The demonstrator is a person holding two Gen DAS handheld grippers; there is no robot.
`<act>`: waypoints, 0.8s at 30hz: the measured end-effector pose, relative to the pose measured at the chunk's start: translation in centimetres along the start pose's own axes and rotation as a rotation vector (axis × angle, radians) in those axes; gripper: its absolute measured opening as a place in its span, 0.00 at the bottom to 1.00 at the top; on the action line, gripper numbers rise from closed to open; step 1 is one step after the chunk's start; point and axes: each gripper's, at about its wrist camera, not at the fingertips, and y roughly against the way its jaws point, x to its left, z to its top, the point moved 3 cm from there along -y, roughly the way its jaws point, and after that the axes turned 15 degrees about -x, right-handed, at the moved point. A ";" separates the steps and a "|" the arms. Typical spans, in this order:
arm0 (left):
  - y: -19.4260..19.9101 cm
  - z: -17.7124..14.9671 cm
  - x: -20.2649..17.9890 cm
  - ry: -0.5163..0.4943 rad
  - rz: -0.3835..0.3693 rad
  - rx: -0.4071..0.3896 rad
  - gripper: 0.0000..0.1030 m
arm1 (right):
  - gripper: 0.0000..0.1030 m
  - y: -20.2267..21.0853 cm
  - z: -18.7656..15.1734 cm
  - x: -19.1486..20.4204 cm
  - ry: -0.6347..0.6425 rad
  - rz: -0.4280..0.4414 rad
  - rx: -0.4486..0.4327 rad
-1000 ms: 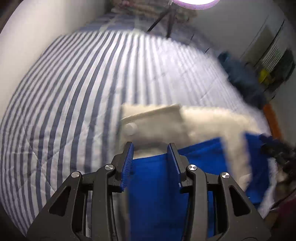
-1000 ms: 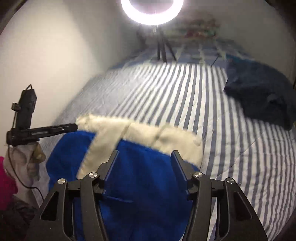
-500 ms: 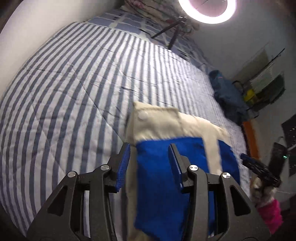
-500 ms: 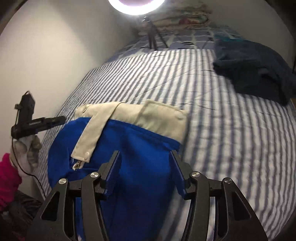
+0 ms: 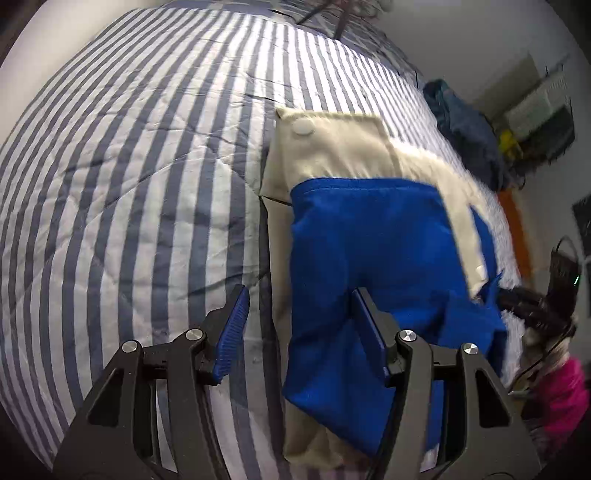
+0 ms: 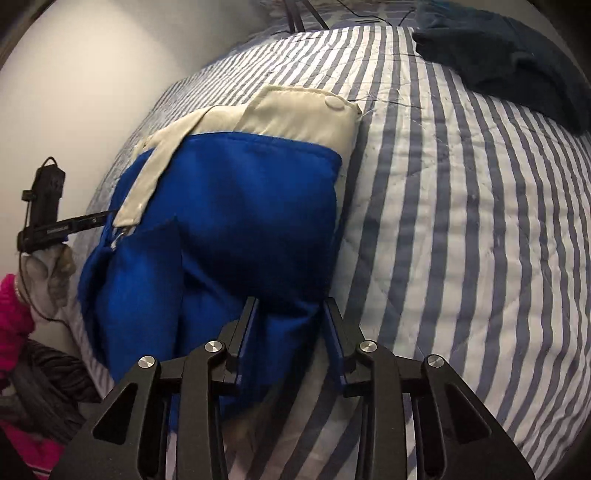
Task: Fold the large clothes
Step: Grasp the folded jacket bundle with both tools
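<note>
The striped bed lies open and bare left of the blue garment; a dark clothes heap blocks its far corner, with tripod legs beyond.

Even, fairly bright indoor light on the striped quilt, brightest along its far end, soft shadow just beside the blue and cream garment, strong fisheye bending and dark corners, motion blur at the quilt's right edge.

Jacket near end hidden behind gripper fingers. Dark garment beyond jacket cut by frame edge. Shelf clutter past jacket blurred.
</note>
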 end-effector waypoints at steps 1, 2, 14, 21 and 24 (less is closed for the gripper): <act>0.7 0.2 0.4 0.047 -0.029 -0.007 0.59 | 0.32 0.7 0.1 0.0 0.009 -0.004 -0.015; 1.3 0.3 0.8 0.087 -0.055 -0.014 0.59 | 0.32 1.6 0.2 -0.1 0.011 -0.003 -0.042; 0.3 -1.8 6.3 0.486 -0.269 0.101 0.65 | 0.72 2.3 -0.6 -2.0 -0.227 0.165 -0.075; -2.0 -0.9 4.5 0.475 -0.315 0.125 0.65 | 0.72 0.9 -1.6 -1.8 -0.328 0.270 -0.049; -2.9 -0.3 3.2 0.426 -0.318 0.128 0.65 | 0.69 0.0 -1.3 -1.2 -0.357 0.306 -0.061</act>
